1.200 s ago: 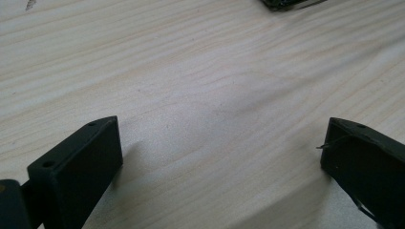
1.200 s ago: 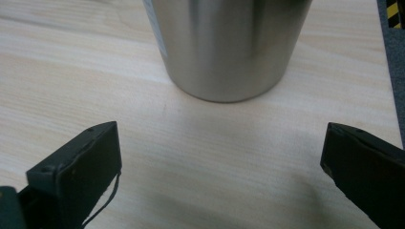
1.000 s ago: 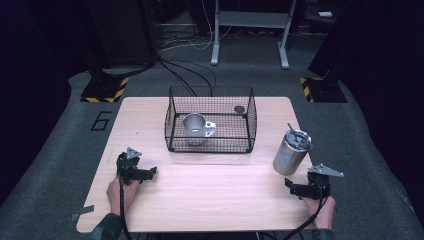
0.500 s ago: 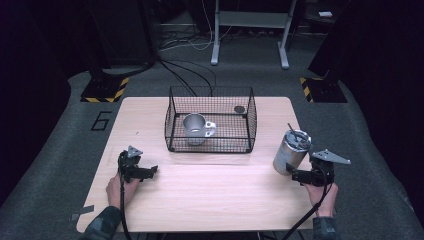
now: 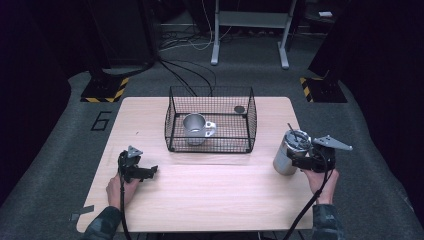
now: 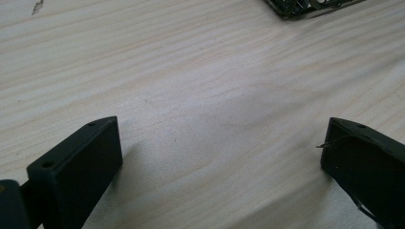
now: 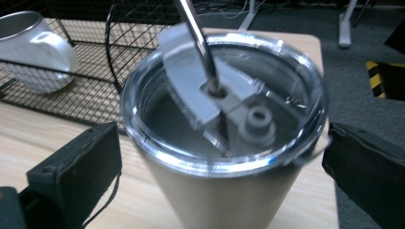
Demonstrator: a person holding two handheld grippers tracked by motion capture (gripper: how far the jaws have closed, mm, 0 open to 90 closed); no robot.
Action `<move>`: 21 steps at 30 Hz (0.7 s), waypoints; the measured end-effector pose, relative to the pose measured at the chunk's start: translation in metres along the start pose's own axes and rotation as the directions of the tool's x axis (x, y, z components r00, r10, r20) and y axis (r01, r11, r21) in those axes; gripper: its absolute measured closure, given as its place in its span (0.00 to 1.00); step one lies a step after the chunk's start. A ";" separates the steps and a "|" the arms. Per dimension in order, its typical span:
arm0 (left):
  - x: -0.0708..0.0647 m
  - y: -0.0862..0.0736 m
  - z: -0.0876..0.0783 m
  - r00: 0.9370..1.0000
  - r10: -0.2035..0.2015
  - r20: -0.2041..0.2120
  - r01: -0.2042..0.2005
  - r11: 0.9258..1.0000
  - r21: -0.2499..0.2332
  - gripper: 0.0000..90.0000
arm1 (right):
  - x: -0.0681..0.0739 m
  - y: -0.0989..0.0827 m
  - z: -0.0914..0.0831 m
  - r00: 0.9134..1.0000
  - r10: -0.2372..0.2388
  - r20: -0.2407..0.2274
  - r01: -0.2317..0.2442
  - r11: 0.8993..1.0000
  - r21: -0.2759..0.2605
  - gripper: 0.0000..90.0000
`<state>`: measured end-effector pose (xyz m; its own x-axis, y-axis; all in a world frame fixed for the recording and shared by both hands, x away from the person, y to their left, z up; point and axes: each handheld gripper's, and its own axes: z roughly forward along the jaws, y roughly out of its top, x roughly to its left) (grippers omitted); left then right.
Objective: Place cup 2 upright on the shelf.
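A steel tumbler [image 5: 286, 154] with a clear lid and a metal straw stands on the table's right side. My right gripper [image 5: 297, 163] is open, its jaws on either side of the tumbler's upper body. In the right gripper view the tumbler [image 7: 224, 191] stands between the two spread jaws of the right gripper [image 7: 223, 132]. A metal mug [image 5: 196, 129] stands inside a black wire basket [image 5: 210, 146] at mid table. My left gripper [image 5: 150, 170] rests open on the table's left side; the left gripper [image 6: 223, 123] has bare wood between its jaws.
A small dark disc [image 5: 239, 109] lies by the basket's far right corner. The wooden table [image 5: 215, 200] has free room in front of the basket. Cables and stand legs [image 5: 215, 55] are on the floor beyond the table.
My right gripper has moved forward and left up to the tumbler, which now stands between its jaws. The left gripper has stayed put.
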<state>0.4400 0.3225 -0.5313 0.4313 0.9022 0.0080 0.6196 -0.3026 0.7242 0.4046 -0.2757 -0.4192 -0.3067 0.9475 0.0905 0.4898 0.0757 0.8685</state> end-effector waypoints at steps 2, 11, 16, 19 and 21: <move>0.000 0.000 0.000 1.000 0.000 0.000 0.000 1.000 0.000 0.00 | 0.000 0.003 0.002 1.000 -0.006 -0.003 0.006 1.000 -0.006 0.00; 0.000 0.000 0.000 1.000 0.001 0.000 -0.001 1.000 0.000 0.00 | 0.000 0.005 0.014 1.000 -0.003 -0.003 0.003 1.000 -0.015 0.00; 0.000 0.000 0.000 1.000 0.000 0.000 0.000 1.000 0.000 0.00 | 0.002 0.006 0.019 1.000 0.003 0.004 -0.002 0.999 -0.036 0.01; 0.000 0.000 0.000 1.000 -0.001 -0.001 0.001 1.000 -0.001 0.00 | 0.001 0.006 0.021 1.000 0.000 0.006 0.001 0.999 -0.045 0.01; 0.000 0.000 0.000 1.000 -0.001 -0.001 0.001 1.000 -0.001 0.00 | 0.001 0.006 0.022 1.000 -0.002 0.011 0.003 0.999 -0.050 0.01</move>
<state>0.4399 0.3224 -0.5314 0.4302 0.9027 0.0074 0.6195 -0.3011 0.7249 0.4253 -0.2669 -0.4246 -0.2985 0.9508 0.0832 0.4478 0.0626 0.8919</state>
